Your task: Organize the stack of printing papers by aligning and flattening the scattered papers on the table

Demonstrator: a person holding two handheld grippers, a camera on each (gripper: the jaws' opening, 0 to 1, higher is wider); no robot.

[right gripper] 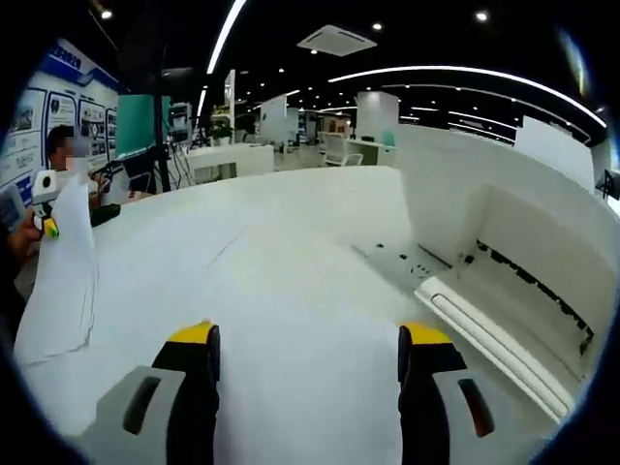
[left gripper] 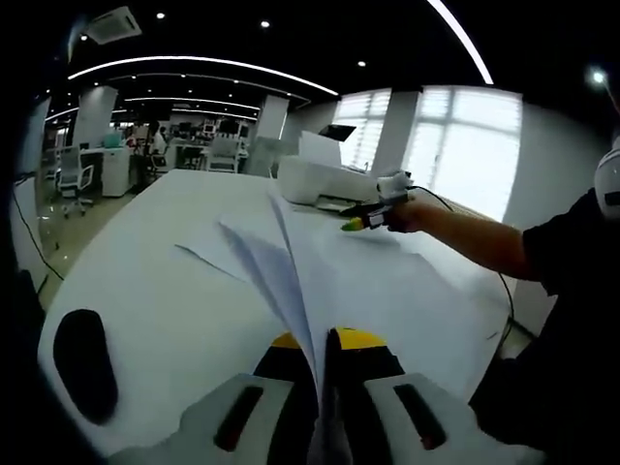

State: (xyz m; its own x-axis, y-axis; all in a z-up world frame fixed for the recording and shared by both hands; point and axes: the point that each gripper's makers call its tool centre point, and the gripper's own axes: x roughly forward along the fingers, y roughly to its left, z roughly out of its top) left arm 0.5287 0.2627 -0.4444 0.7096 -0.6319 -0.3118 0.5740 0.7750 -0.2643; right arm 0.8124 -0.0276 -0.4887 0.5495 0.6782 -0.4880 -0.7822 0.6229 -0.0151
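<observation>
White printing papers (left gripper: 281, 262) rise on edge in a fan from my left gripper (left gripper: 320, 341), whose yellow-tipped jaws are shut on their near edge. More sheets (left gripper: 387, 281) lie loose on the white table (left gripper: 145, 252). Further along the table a person's hand holds my right gripper (left gripper: 353, 224) low over the sheets. In the right gripper view, my right gripper (right gripper: 308, 363) stands open above a flat sheet (right gripper: 300, 397). At the far left there, my left gripper (right gripper: 44, 208) holds up the lifted papers (right gripper: 63, 276).
A white printer (left gripper: 320, 179) stands at the table's far end, close on the right in the right gripper view (right gripper: 504, 262). A black oval object (left gripper: 85, 363) lies near the left table edge. A person's dark sleeve (left gripper: 572, 252) is on the right. Office desks and chairs (left gripper: 73, 174) stand behind.
</observation>
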